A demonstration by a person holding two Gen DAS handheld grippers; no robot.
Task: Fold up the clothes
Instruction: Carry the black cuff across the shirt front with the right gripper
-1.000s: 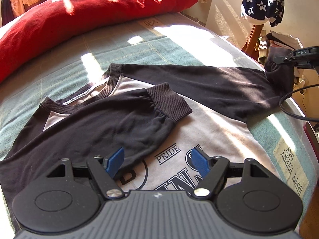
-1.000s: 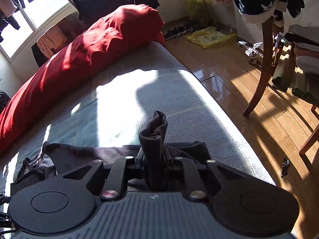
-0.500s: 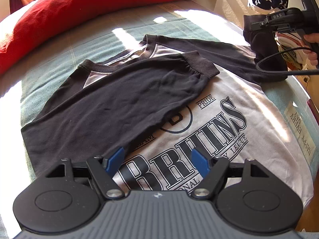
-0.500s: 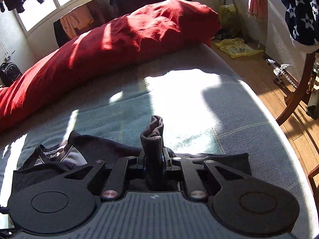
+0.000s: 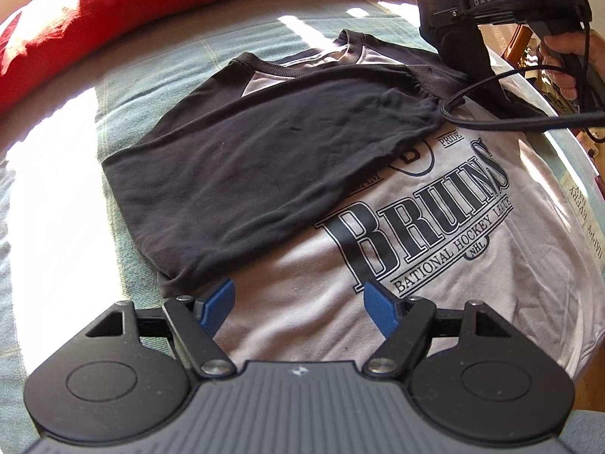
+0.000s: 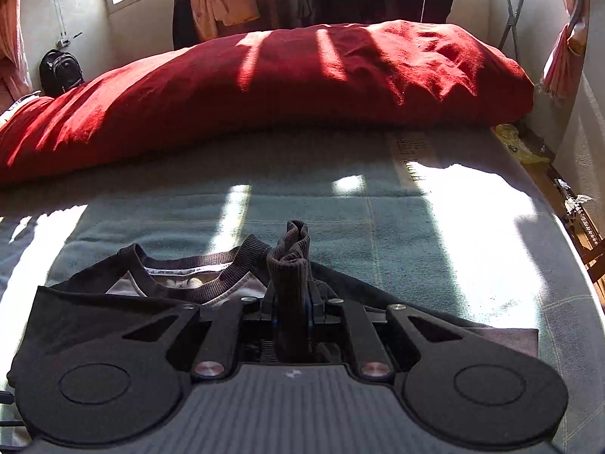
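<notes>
- Since the earlier pictures, the right gripper point(image 6: 293, 312) has carried the ribbed black cuff point(image 6: 291, 261) inward from the bed's edge until it hangs above the shirt's shoulder near the collar, while the left gripper point(image 5: 298, 308) has drawn back toward the hem, so the whole "BRUINS" print now shows.
- Largest in view, the teal-grey woven bedcover point(image 5: 159, 60) serves as the folding surface, with the long red pillow point(image 6: 264, 83) lying well behind the work.
- On it the white-bodied, black-sleeved printed cotton shirt point(image 5: 472, 265) lies flat, front up; one black sleeve point(image 5: 264, 159) already lies folded across the chest, probably so the second can cross over it.
- That second sleeve rises off the shirt to the right gripper, whose jaws are clamped on its cuff; gripping the end likely lets the rest trail and fall straight.
- A hand point(image 5: 567, 60) grips the right tool's handle, tilted downward over the collar, its black cable point(image 5: 503, 123) looping across the shirt.
- Jaws of the left gripper stand apart and empty, blue pads point(image 5: 217, 304) angled steeply down just over the hem, seemingly waiting.
</notes>
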